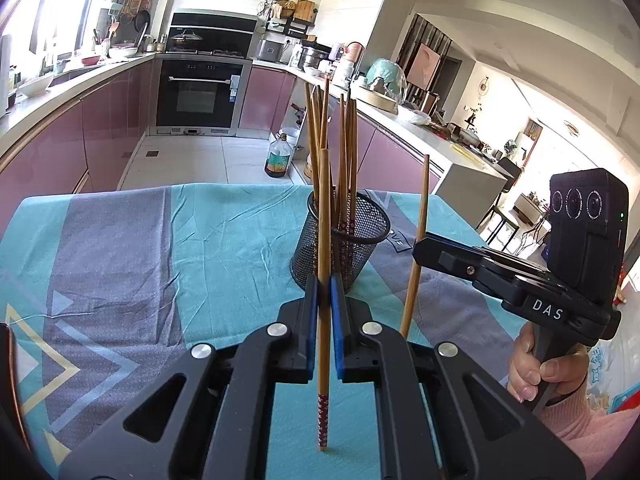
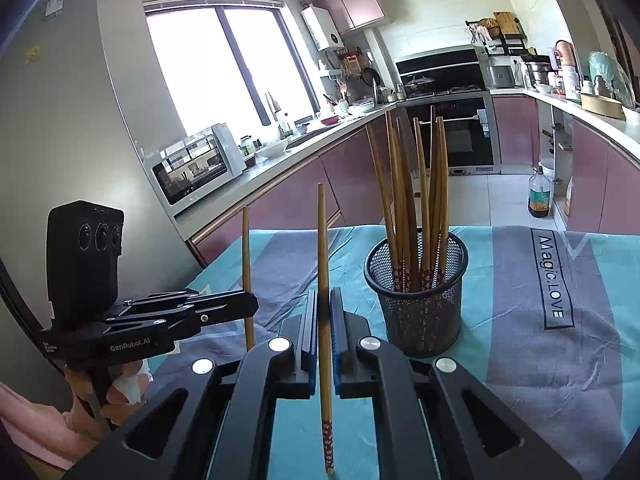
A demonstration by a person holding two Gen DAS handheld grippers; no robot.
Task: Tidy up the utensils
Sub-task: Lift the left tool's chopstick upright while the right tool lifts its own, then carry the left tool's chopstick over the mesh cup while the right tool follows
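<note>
Left gripper (image 1: 324, 300): blue pads pressed together on one bamboo chopstick (image 1: 324, 264), held close to upright, patterned red end down and hanging just above the tablecloth (image 1: 120, 240). From my left wrist view the mesh cup (image 1: 344, 240) sits straight beyond the fingers, near, with a bundle of chopsticks (image 1: 344, 140) already standing in it.

Right gripper (image 2: 324, 312): same condition, pads pinching a second chopstick (image 2: 323, 280) near its middle, red end down. In this view the cup stands a little to the right of the fingers and slightly farther off. Each gripper shows in the other's camera, off to the side, each with a person's hand on its handle. The two are apart, not touching.

Step in hand, as I judge it: drop these two into the cup with the rest.

Notes for doing it well:
- Lift until the lower tip clears the rim before moving toward the cup. The tips hang low now, and I'd expect a level move to knock the mesh wall and tip the cup.
- One hand at a time. The cup mouth is crowded, and two grippers over it could collide.
- Aim for the open gap on the near side of the cup, away from the leaning bundle.
- Keep the stick upright and lower the tip inside before easing the pads apart. A high release could bounce it out.
</note>
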